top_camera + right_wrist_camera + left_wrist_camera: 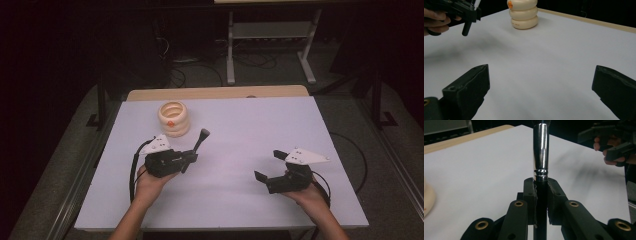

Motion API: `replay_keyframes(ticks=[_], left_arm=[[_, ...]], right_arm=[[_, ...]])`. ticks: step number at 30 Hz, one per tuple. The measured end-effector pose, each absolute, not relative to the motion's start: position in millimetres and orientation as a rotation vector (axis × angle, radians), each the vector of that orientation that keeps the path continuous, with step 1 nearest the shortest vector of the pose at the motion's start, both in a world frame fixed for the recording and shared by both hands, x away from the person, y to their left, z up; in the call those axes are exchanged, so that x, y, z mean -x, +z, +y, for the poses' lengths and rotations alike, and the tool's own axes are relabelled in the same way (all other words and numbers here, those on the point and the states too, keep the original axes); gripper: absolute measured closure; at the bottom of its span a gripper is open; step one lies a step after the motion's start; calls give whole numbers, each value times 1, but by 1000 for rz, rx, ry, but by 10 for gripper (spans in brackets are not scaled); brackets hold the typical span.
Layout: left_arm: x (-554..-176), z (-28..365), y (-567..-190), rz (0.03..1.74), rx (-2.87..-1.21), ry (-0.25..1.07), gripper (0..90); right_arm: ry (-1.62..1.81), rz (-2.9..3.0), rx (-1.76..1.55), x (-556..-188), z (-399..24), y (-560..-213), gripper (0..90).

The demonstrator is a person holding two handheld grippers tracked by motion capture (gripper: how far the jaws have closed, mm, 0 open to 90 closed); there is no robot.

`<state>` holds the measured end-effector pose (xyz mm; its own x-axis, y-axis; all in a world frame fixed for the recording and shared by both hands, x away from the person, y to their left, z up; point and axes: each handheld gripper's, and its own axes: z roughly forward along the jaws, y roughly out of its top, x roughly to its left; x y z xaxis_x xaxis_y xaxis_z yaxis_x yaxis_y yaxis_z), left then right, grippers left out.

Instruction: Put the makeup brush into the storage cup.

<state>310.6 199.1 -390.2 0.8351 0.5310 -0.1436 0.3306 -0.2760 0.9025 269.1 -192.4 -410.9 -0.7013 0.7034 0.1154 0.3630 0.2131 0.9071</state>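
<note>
Right tool point(269, 165) nearest, jaws wide, nothing between them, low over the white table point(240, 200). Left tool point(189, 161) clamped on a black-and-chrome brush handle point(200, 141), its stem between the pads, tip rising past the jaws. Cream ringed holder point(174, 118) stands just beyond left tool, apart from it.
</note>
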Motion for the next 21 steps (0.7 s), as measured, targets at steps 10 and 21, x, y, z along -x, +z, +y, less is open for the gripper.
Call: replay_keyframes(ticks=[10, 21], left_arm=[[-315, 215, -385, 689, -1826, 261, 796], [-321, 224, -376, 701, -1781, 315, 796]], right_arm=[[1472, 2121, -1034, -262, -202, -421, 9], [1487, 2049, -1057, -263, -209, -419, 9]])
